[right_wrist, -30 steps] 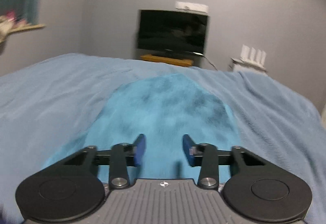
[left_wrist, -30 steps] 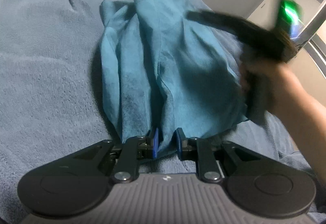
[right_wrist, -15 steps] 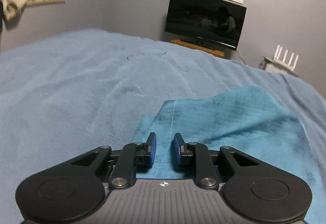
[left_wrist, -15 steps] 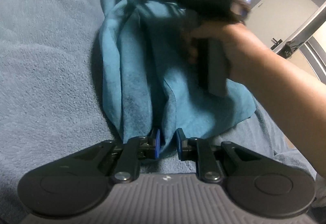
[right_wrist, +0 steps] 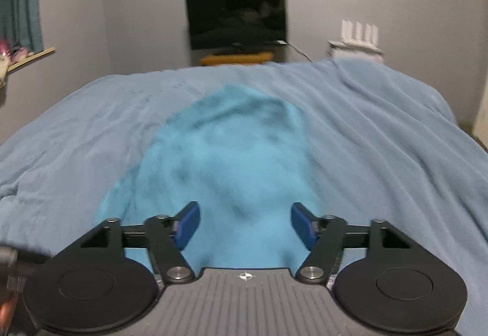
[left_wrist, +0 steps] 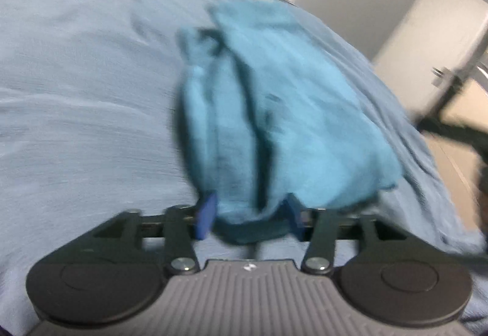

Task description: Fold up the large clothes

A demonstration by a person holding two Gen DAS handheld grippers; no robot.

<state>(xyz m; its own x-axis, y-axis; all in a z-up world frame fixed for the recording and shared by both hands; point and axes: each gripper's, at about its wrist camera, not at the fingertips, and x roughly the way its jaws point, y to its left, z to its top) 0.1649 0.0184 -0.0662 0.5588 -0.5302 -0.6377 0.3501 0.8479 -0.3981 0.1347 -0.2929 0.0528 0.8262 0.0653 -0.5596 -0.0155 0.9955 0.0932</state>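
Both tools have spread their fingers since half a second ago, and the hand that crossed the left view is gone. At lower centre of its frame, the left tool (left_wrist: 248,218) stands wide apart, a bunched hem of the teal garment (left_wrist: 274,110) lying loosely between its fingers, apparently just let go. Likewise the right tool (right_wrist: 245,224) gapes over the cloth, gripping nothing. Rumpled and creased, partly folded, the garment lies mid-frame on the blue bed (left_wrist: 76,92), probably released to settle.
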